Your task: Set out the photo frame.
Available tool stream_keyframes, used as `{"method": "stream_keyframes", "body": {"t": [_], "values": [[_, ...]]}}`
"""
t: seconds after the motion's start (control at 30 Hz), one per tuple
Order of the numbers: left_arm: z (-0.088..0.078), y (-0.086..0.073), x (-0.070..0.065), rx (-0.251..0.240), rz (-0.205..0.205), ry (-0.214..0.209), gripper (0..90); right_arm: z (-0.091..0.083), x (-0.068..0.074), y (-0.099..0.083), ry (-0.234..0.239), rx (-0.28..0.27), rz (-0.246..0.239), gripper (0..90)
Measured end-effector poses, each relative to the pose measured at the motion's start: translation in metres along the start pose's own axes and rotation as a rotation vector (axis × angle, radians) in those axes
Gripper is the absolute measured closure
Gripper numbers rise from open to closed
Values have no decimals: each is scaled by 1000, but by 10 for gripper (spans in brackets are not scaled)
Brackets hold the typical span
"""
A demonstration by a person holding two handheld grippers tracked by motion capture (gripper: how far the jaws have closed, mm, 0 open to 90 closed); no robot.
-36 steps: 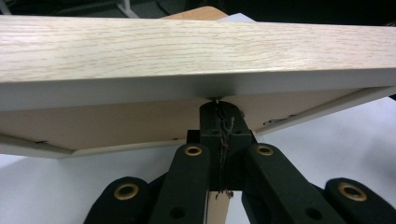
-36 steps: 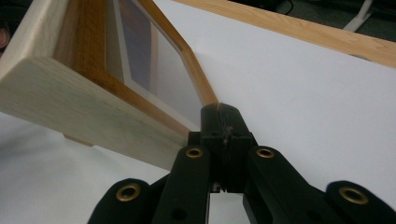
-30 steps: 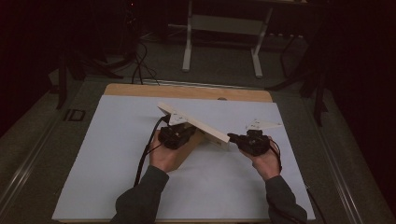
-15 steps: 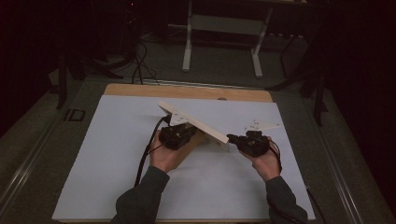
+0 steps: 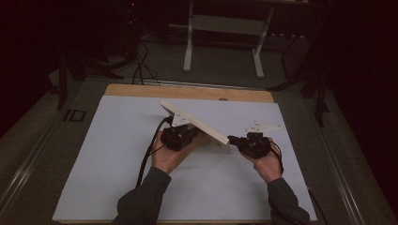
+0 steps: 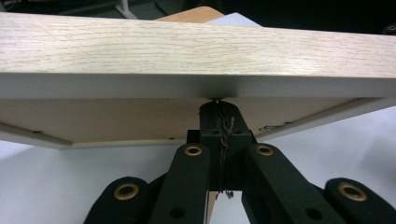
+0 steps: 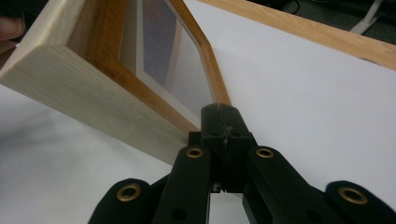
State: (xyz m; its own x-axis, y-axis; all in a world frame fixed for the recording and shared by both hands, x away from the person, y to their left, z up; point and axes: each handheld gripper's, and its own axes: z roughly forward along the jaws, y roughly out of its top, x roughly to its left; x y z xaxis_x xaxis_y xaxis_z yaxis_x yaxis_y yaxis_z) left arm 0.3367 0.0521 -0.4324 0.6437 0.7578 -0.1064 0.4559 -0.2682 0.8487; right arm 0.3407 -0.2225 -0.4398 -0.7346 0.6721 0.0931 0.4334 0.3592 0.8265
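While the picture frame (image 5: 206,129) stands tilted on the white table cover (image 5: 117,154) near the middle of the table, both hand-held grippers are positioned against it, 1 on each side. In the high view the left gripper (image 5: 180,137) sits at the frame's near left side, with the person's left hand (image 5: 166,157) behind it and a black cable (image 5: 145,159) trailing toward the table's near edge. In the left gripper view its 2 black jaws are clenched tip to tip with nothing between them, and the closed tips meet the underside of the frame's light wood edge, in front of the back panel. The right gripper (image 5: 234,139) sits at the frame's near right corner, carried by the right hand (image 5: 267,164). In the right gripper view its jaws are likewise clenched together on nothing, the closed tips touching the inner wooden border of the frame beside the glass. The wooden table edge (image 5: 187,91) runs along the far side of the cover
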Motion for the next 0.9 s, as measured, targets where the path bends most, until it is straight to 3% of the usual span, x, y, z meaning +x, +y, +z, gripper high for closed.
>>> {"method": "stream_keyframes", "body": {"t": [0.9], "values": [[8,0,-7,13,17,-32,899,0,0,1,22,-5,-4,899]]}}
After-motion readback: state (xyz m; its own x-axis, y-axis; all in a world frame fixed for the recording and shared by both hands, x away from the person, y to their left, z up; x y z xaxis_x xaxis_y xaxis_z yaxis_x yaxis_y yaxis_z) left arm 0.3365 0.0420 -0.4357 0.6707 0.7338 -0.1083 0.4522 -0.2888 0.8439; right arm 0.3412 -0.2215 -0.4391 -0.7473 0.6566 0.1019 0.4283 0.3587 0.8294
